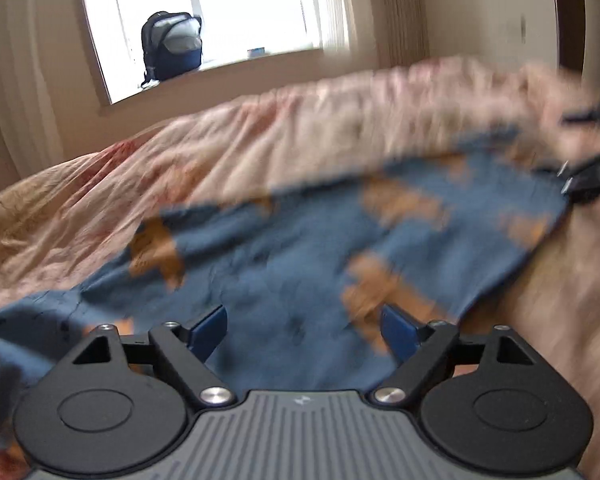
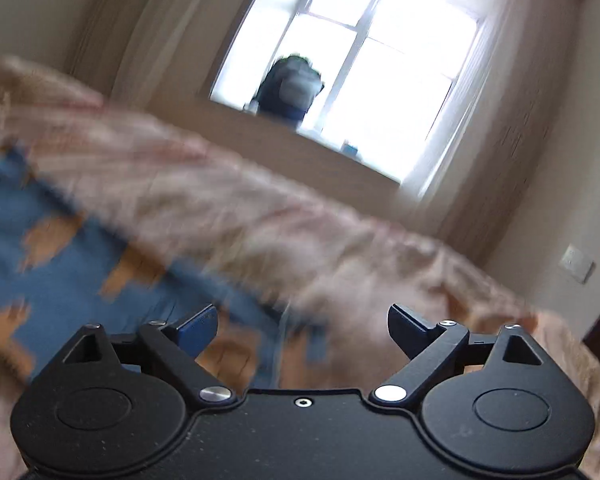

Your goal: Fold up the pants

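Both my tongs stand wide open w/ nothing in them. Left gripper (image 1: 304, 332): blue pads spread far apart, only flat cloth showing in the gap, no pinch. Right gripper (image 2: 302, 330): same, jaws spread, pads clear of fabric.

The pants (image 1: 300, 240) are blue w/ orange patches, lying spread on the bed (image 1: 80, 192) cover. In the left view they fill the centre and lower left of the frame; in the right view they sit at left and lower centre, their edge running just under my left pad. They look laid flat, prob. so a fold line can be picked, tho blur hides the hems and I can't tell how many layers there are.

Dark shape at right edge of the left view (image 1: 596, 168) is likely my other tool, by the far corner of the cloth.

Backpack (image 1: 172, 46) sits on the sill, upper left, away from the work.
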A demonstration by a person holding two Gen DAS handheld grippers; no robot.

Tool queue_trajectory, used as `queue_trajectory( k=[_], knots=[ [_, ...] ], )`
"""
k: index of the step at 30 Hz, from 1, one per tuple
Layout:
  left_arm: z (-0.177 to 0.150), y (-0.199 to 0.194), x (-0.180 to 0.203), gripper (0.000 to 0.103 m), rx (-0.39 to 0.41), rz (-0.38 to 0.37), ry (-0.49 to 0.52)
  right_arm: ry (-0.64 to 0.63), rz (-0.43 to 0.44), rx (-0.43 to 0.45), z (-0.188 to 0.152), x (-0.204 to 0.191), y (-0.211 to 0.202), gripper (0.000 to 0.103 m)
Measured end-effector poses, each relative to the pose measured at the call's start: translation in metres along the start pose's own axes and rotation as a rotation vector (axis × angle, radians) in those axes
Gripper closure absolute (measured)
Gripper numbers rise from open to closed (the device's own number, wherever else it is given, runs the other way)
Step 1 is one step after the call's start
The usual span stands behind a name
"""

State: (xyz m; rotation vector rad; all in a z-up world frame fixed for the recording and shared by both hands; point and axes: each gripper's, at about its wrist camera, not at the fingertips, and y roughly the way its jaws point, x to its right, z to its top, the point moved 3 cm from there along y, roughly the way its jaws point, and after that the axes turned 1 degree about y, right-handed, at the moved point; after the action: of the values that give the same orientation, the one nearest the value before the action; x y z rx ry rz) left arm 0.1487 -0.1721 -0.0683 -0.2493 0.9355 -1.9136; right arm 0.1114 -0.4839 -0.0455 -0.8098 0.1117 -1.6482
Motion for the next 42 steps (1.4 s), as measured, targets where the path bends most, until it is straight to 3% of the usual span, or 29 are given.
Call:
queue_trajectory(
  k=[3, 6, 10, 12, 14, 16, 17, 20, 23, 25, 28, 34, 38, 42],
  knots=[
    [-0.012, -0.008, -0.021, 0.012, -0.013, 0.014, -0.044, 0.055, -0.089, -0.060, -0.019, 0.015, 0.009, 0.011],
    [-0.021, -0.020, -0.048, 0.010, -0.048, 0.032, -0.084, 0.067, -0.159, -0.047, -0.009, 0.023, -0.005, 0.009],
    [-0.031, -0.040, -0.076, 0.009, -0.027, 0.055, -0.175, 0.025, -0.011, 0.026, 0.021, -0.022, -0.024, 0.009],
    [-0.039, -0.042, -0.086, 0.006, -0.040, 0.101, -0.195, 0.004, 0.086, 0.067, 0.039, -0.058, -0.029, 0.007],
    [-0.052, -0.034, -0.098, 0.005, -0.102, 0.154, -0.200, -0.026, 0.190, 0.053, 0.047, -0.088, -0.031, 0.006],
    [-0.063, -0.037, -0.117, 0.005, -0.131, 0.149, -0.266, -0.123, 0.206, 0.004, 0.037, -0.110, -0.025, 0.006],
    [-0.065, -0.043, -0.128, 0.005, -0.135, 0.130, -0.313, -0.148, 0.194, -0.008, 0.029, -0.111, -0.023, 0.005],
    [-0.069, -0.067, -0.162, 0.006, -0.114, 0.143, -0.406, 0.010, 0.186, -0.092, 0.027, -0.078, -0.017, 0.001],
    [-0.079, -0.086, -0.201, 0.004, -0.053, 0.230, -0.500, 0.040, 0.196, -0.048, 0.052, -0.057, -0.023, 0.002],
    [-0.087, -0.087, -0.225, 0.009, -0.038, 0.261, -0.608, 0.017, 0.277, -0.014, 0.082, -0.062, -0.023, 0.002],
    [-0.097, -0.087, -0.244, 0.013, 0.000, 0.248, -0.699, -0.033, 0.487, -0.022, 0.147, -0.093, -0.011, 0.001],
    [-0.112, -0.086, -0.243, 0.003, 0.078, 0.208, -0.675, -0.145, 0.796, -0.221, 0.265, -0.212, 0.038, 0.001],
    [-0.120, -0.078, -0.240, 0.002, 0.077, 0.171, -0.684, -0.180, 0.992, -0.202, 0.308, -0.302, 0.052, 0.001],
    [-0.129, -0.066, -0.240, 0.002, 0.076, 0.137, -0.676, -0.152, 1.160, -0.223, 0.328, -0.374, 0.058, 0.002]
  ],
)
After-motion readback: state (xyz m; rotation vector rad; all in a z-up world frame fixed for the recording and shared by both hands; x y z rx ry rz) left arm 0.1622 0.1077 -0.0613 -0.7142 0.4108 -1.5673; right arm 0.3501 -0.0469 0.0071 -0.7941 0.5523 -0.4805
